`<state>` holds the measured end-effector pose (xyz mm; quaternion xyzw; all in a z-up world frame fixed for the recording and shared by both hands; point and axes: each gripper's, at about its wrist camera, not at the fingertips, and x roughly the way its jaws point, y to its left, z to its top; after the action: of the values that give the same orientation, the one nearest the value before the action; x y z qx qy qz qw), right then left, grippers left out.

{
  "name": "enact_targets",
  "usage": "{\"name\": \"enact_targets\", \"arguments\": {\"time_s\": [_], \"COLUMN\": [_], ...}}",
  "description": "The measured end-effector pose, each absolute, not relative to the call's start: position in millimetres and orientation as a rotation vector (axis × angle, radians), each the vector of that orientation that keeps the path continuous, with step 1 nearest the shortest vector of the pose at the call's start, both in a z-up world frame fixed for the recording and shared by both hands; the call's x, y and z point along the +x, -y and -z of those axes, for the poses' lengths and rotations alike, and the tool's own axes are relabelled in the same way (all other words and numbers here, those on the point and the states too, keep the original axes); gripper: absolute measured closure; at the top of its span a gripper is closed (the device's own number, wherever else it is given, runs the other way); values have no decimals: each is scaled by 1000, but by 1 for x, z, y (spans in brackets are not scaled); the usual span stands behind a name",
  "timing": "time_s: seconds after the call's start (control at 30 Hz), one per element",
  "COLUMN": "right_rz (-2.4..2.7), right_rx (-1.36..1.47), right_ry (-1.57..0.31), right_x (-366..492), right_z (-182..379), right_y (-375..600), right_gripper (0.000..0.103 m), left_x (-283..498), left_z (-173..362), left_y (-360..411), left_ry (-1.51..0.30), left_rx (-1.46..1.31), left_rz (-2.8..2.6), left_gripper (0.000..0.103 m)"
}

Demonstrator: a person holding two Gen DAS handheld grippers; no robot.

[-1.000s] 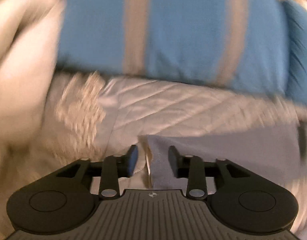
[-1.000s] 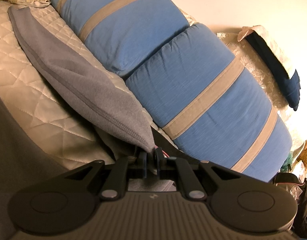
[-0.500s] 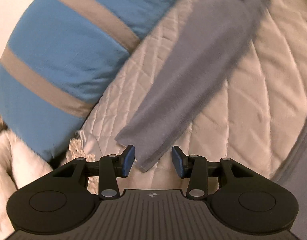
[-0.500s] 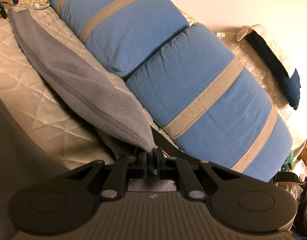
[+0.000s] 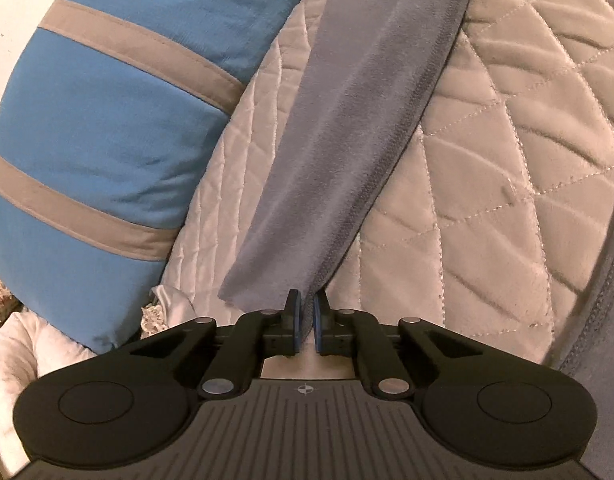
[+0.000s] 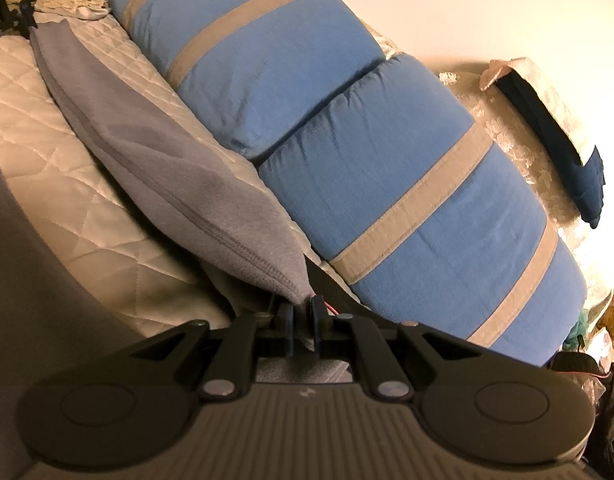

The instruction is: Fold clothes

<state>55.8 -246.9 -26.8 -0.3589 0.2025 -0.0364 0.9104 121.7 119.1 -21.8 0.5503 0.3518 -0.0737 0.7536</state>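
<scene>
Left gripper (image 5: 305, 322): pinching the near end of the grey garment strip (image 5: 359, 120).
Right gripper (image 6: 301, 324): gripping the strip's other corner.
Strip: stretching across the quilted bedcover (image 5: 507, 160), beside the blue striped pillows (image 6: 407, 184).

A grey fleece garment (image 5: 347, 128), apparently a sleeve or trouser leg, is stretched taut in a long narrow band above a quilted cream bed cover (image 5: 507, 160), its stitched seam edge (image 6: 235, 248) seen running lengthwise, both ends pinched.

Cream quilted bed (image 5: 507, 128) w/ blue striped pillows (image 6: 387, 184), plain wall (image 6: 487, 4) behind.
</scene>
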Motion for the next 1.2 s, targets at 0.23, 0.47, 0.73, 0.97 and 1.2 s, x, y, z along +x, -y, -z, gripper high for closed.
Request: {"name": "enact_targets", "arguments": {"time_s": [0.23,0.47,0.73,0.97,1.2], "right_rz": [-62,-160,-216,-182,-184], "right_rx": [-691,-714,-738,-751,-760], "right_ry": [-352,-340,-339,-347,-362], "right_x": [37,28,25,27,29], "right_z": [15,17,20,20,23], "right_y": [232,216,208,208,205], "right_gripper": [39,32,25,21,15], "left_x": [118,115,115,117,124], "left_z": [21,13,15,-54,-75], "left_y": [-132,-154,-161,-205,-212], "left_ry": [-785,-807,-883,-896,-763], "left_rx": [1218,1216,1216,724,494], "left_rz": [107,11,-3,-66,-100], "left_gripper": [98,98,95,58,52]}}
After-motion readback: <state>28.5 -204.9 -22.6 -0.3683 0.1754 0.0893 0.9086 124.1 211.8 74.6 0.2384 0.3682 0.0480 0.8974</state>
